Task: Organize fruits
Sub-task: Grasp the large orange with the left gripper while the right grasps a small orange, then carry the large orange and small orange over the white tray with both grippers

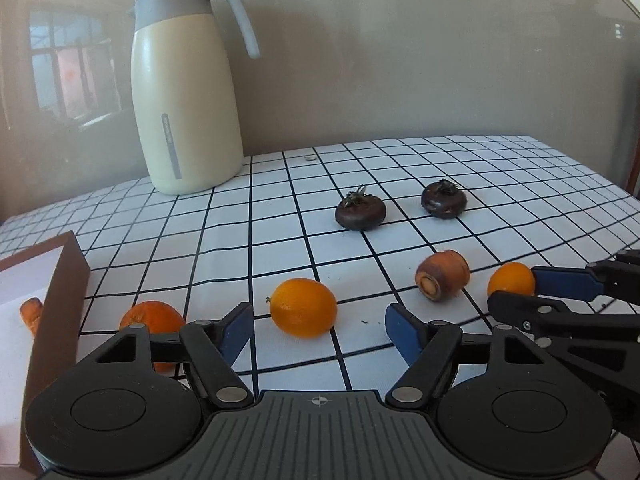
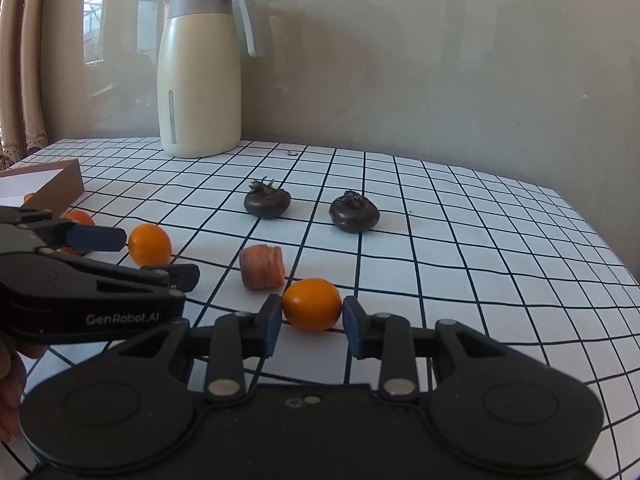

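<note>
Right tool [image 2: 311, 318] is clamped on a small orange fruit [image 2: 312, 304], pads pressing both its sides, fruit sitting low on the checked counter [image 2: 460, 240]. Left tool [image 1: 318, 326] has its jaws apart, nothing between the pads; a second orange fruit [image 1: 303, 307] lies on the counter just ahead of the gap, roughly centred, not touched. To do this step well: left should push forward until that fruit sits fully between the pads before squeezing, grip across the short axis since it's oval and will likely roll. Right should lift straight up before travelling, to clear the carrot stub [image 2: 262, 267] just behind it. Brown box [image 1: 60, 280] at the left edge looks like the drop spot; a third orange piece [image 1: 152, 318] lies beside it. Two dark fruits [image 1: 360, 212] sit further back, well apart from both tools.
</note>
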Motion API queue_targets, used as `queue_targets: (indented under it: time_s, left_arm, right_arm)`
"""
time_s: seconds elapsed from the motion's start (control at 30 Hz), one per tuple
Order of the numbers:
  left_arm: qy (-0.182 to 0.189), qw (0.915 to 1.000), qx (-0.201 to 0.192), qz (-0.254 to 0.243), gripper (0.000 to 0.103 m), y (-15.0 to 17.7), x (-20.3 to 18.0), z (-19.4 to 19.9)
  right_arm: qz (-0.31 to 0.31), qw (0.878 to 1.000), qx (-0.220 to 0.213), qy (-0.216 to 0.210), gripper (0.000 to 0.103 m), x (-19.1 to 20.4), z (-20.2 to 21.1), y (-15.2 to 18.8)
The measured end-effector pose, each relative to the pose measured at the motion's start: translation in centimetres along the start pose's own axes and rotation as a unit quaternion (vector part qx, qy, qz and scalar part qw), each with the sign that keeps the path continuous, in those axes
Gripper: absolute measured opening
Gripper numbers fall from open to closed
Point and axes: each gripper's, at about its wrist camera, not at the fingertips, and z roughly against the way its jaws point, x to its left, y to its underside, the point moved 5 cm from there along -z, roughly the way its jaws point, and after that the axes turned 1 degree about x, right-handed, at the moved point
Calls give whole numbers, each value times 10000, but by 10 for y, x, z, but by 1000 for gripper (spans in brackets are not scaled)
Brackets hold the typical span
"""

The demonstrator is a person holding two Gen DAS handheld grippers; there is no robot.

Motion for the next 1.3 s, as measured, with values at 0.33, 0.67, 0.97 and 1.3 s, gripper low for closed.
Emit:
queue_targets:
  time_s: [0.33, 0.67, 0.97, 1.3]
  left_arm:
    - [36, 9996, 61, 259, 36, 0, 9, -2]
    - [27, 9997, -258, 49, 36, 3, 9, 28]
    - [0, 9989, -464, 25, 36, 4, 21, 63]
    - [-15, 9977, -682, -66, 36, 3, 24, 97]
  right_arm:
    - [48, 10000, 29, 46, 24, -2, -9, -7]
    - [148, 9996, -178, 167, 24, 3, 9, -9]
    - [226, 9986, -422, 232, 24, 10, 39, -18]
    - [273, 9971, -656, 288, 24, 15, 70, -29]
